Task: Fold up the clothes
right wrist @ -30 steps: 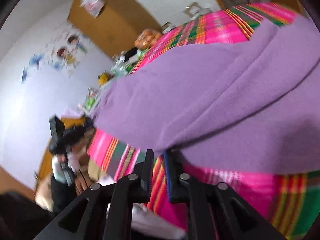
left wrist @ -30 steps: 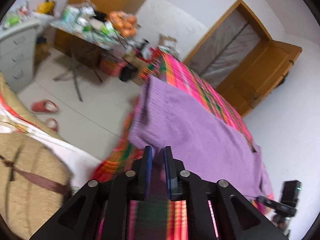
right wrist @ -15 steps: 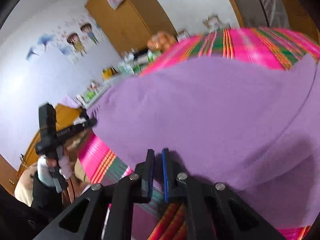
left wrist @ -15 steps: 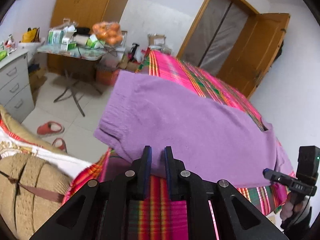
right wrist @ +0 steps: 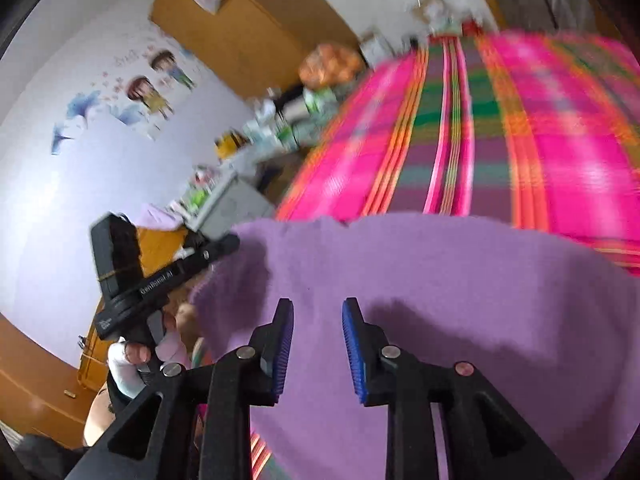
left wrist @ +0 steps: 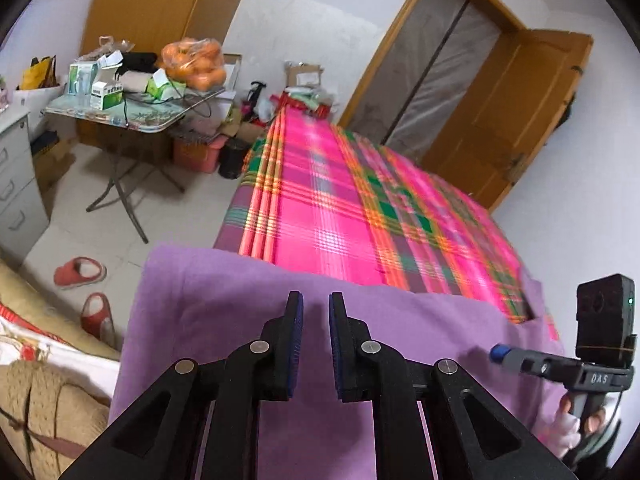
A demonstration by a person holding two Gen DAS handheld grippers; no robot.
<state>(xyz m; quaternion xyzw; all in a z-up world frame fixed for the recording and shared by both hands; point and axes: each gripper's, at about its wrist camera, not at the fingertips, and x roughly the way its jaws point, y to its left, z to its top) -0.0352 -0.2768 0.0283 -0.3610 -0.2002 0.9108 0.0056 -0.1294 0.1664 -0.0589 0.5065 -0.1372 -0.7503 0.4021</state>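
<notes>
A purple knitted garment [left wrist: 224,304] lies folded at the near edge of a bed covered in a pink plaid sheet [left wrist: 352,208]. My left gripper [left wrist: 316,304] is open above the garment, nothing between its jaws. In the right wrist view the same garment [right wrist: 460,280] fills the lower half, and my right gripper [right wrist: 318,312] is open over it, empty. Each gripper shows in the other's view: the right gripper [left wrist: 496,354] at the garment's right end, the left gripper body [right wrist: 160,276] at its left end.
A folding table [left wrist: 120,116] piled with boxes and a bag of oranges stands on the tiled floor left of the bed. Red slippers [left wrist: 80,272] lie on the floor. A grey drawer unit [left wrist: 16,184] is at far left. A wooden door [left wrist: 516,116] is beyond the bed.
Both grippers have opened and let go of the purple garment. The garment's far edge has come toward me, leaving much more of the plaid sheet bare beyond it.
</notes>
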